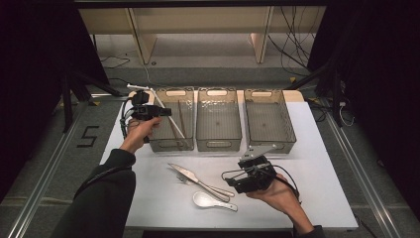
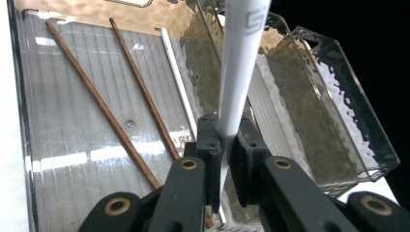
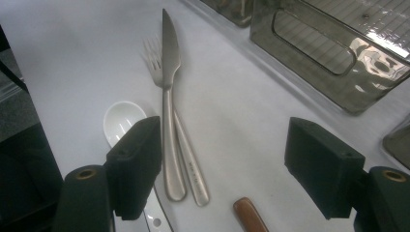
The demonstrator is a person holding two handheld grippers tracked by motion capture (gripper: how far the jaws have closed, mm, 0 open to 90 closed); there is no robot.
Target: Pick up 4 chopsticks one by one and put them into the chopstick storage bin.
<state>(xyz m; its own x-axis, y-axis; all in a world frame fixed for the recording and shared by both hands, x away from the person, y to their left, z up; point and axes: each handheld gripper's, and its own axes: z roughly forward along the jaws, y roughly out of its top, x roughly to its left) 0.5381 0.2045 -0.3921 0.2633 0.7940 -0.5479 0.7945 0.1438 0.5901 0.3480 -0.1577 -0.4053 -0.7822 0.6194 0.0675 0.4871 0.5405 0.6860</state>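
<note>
My left gripper [image 1: 167,112] hangs over the left clear bin [image 1: 171,147], shut on a white chopstick [image 2: 239,63] that crosses its jaws at a slant. Inside that bin lie two brown chopsticks [image 2: 101,106] and another white chopstick [image 2: 178,79]. My right gripper [image 3: 237,164] is open and held low over the table, its jaws pointing at a knife [image 3: 167,72] that rests on a fork [image 3: 153,58]. A white spoon [image 3: 123,118] lies beside them, partly behind one jaw. In the high view, the right gripper [image 1: 236,182] sits just right of the knife [image 1: 185,173] and spoon [image 1: 210,201].
A middle bin [image 1: 219,144] and a right bin [image 1: 271,144] stand in a row with the left one on the white table [image 1: 317,168]. A brown rounded tip [image 3: 249,212] pokes in between the right jaws at the bottom. Dark floor and cables surround the table.
</note>
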